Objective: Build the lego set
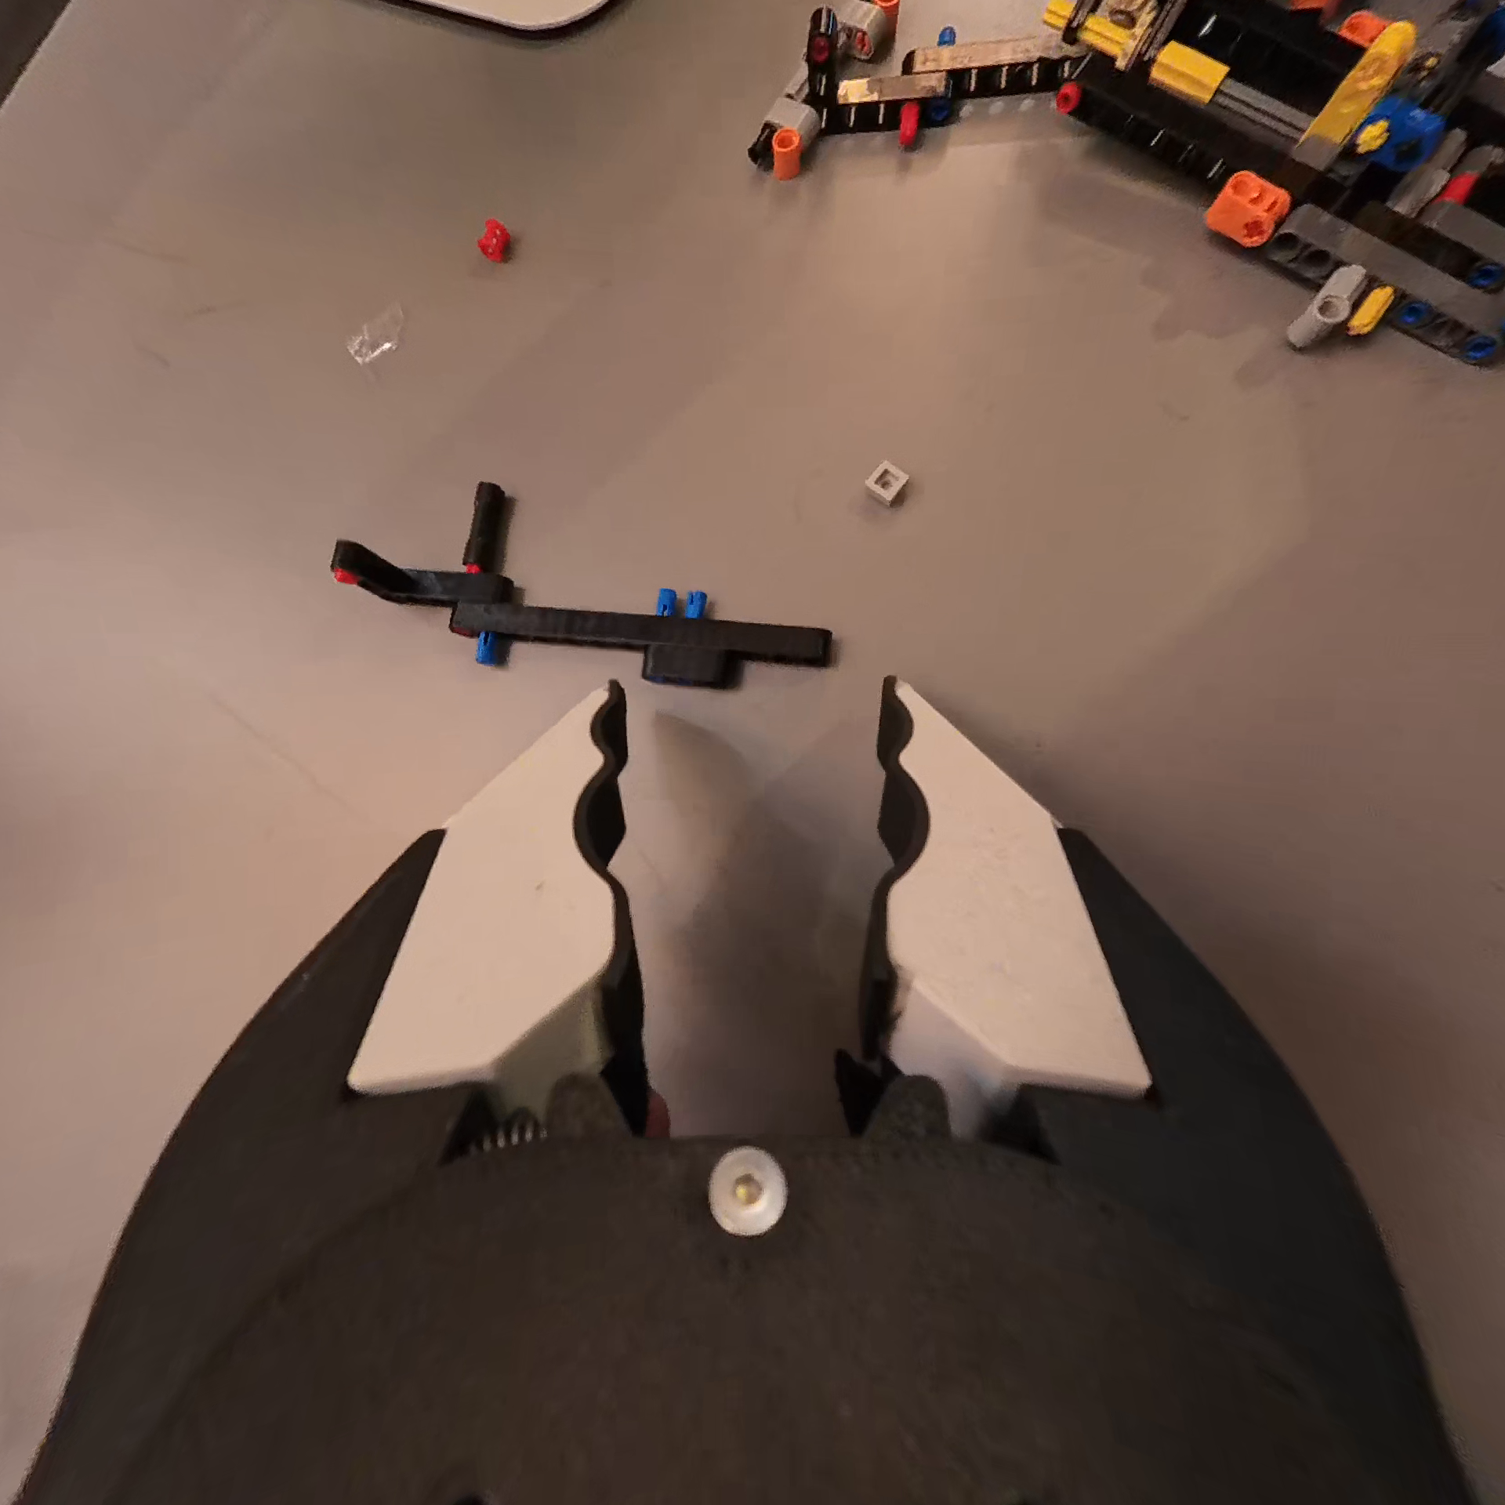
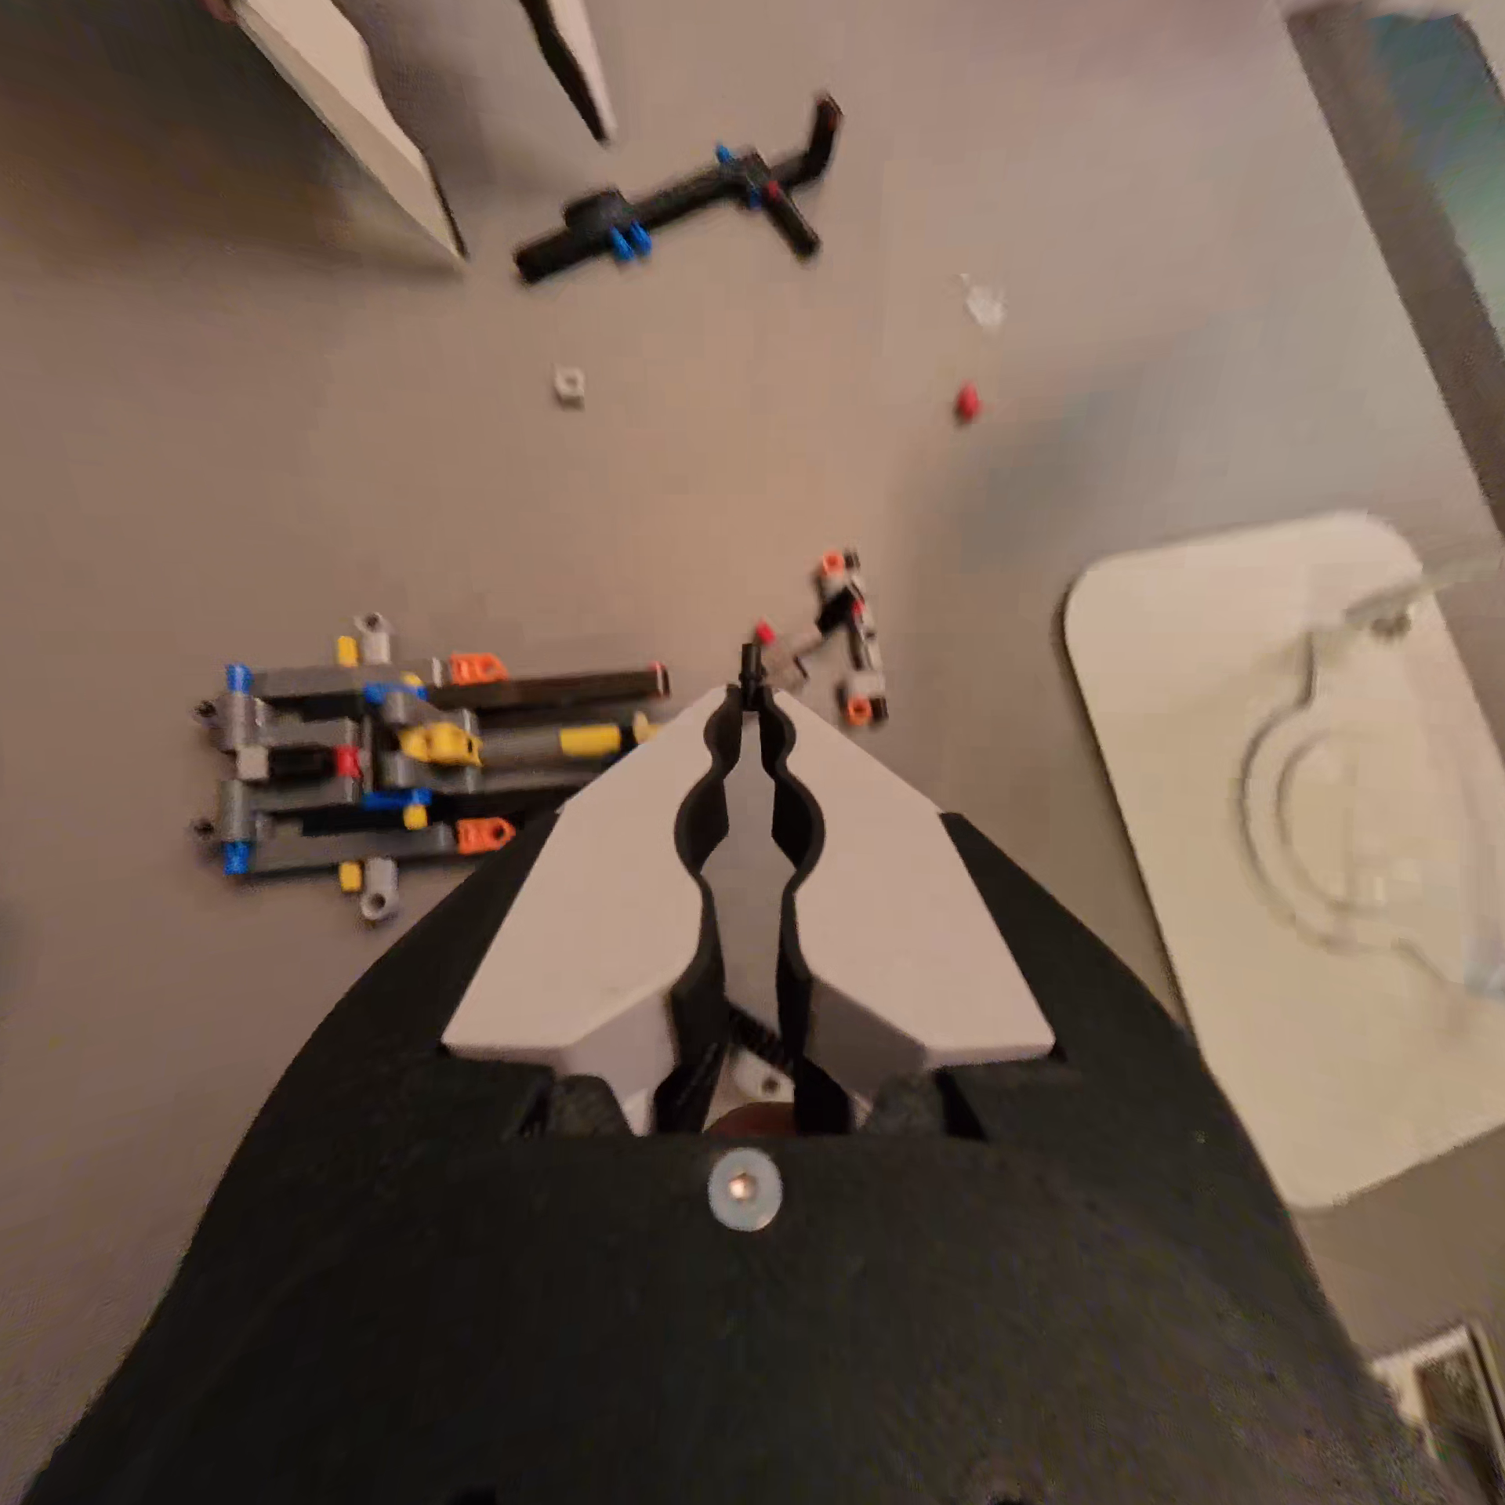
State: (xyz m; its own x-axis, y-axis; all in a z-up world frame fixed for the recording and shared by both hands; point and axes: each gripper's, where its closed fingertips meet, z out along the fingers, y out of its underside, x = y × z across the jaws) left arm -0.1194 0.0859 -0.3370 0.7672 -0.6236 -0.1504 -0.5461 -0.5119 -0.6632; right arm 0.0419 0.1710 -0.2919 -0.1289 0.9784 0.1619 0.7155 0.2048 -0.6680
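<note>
1. The black beam sub-assembly lies flat on the grey desk, just ahead of the left gripper, whose jaws are spread wide and hold nothing. It looks light and stiff, but its blue pins and the upright black connector could pop loose; I would take it across the long beam's flat sides, near the thick boss in the middle.
2. A small grey square piece and a red bush sit loose and well apart: tiny, hard and likely to skid.
3. The large multicoloured build is bulkier; grip its dark frame rails, not the add-ons.
4. The right gripper has its jaws clenched on a thin black pin at the very tips, a shallow hold that may twist.
</note>
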